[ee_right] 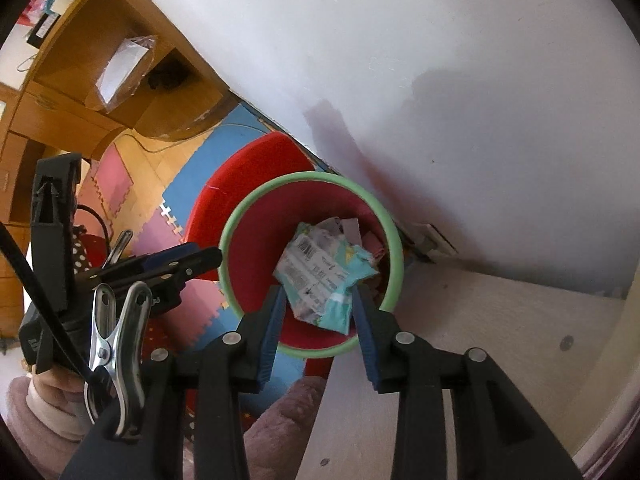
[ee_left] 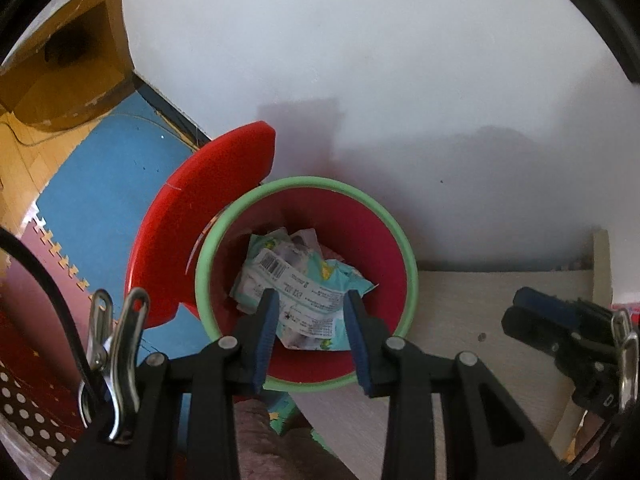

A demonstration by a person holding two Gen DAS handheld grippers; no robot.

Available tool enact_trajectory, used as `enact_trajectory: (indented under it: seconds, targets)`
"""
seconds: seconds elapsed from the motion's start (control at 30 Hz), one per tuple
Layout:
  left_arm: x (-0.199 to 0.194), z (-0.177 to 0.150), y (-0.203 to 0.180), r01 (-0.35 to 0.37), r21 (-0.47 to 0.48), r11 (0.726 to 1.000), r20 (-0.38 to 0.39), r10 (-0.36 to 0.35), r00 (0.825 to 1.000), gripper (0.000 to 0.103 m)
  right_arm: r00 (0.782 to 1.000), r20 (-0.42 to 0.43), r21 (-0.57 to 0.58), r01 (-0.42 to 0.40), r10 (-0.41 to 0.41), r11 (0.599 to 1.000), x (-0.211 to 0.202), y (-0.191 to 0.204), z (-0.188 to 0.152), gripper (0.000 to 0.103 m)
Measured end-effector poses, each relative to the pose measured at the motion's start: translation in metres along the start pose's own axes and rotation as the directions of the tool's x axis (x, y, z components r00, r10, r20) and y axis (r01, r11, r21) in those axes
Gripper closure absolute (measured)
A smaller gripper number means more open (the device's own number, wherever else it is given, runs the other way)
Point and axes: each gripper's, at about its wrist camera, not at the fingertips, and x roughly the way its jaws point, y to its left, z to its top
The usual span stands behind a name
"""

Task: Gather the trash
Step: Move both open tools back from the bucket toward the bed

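Hovered both grippers, left (ee_left: 310,312) and right (ee_right: 318,304), fingers spread and pinching nothing, over the wrapper (ee_left: 296,280) lying inside the bin (ee_left: 412,280) at 12 o'clock; probably best backing straight out.

The red bin (ee_left: 320,216) with the green rim serves as landmark. Its near rim is covered by the left gripper (ee_left: 310,312) fingers in the left wrist view. Inside the bin, the crumpled wrapper (ee_left: 304,280) hides the bottom and whatever lies beneath; its print is too small to read. Beside the bin, the red lid (ee_left: 208,216) is partly covered by the bin's wall. Right of the bin, the right gripper (ee_left: 532,308) is cut off by the edge.
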Motion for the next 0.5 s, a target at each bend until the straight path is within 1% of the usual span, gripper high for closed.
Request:
enact_trajectory:
  seconds: [0.17,0.5]
  targets:
    - [-0.018,-0.004,-0.014,-0.046,0.025,0.999,0.038,0.045,0.998,0.069,0.999,0.026,0.001,-0.035,0.035,0.999,-0.016,0.001,-0.009,0.067]
    - [-0.059,-0.022,-0.041,-0.079,0.062,0.995,0.062,0.075,0.995,0.069,0.989,0.102,0.038,-0.111,0.106,0.993,-0.053,0.019,-0.028,0.067]
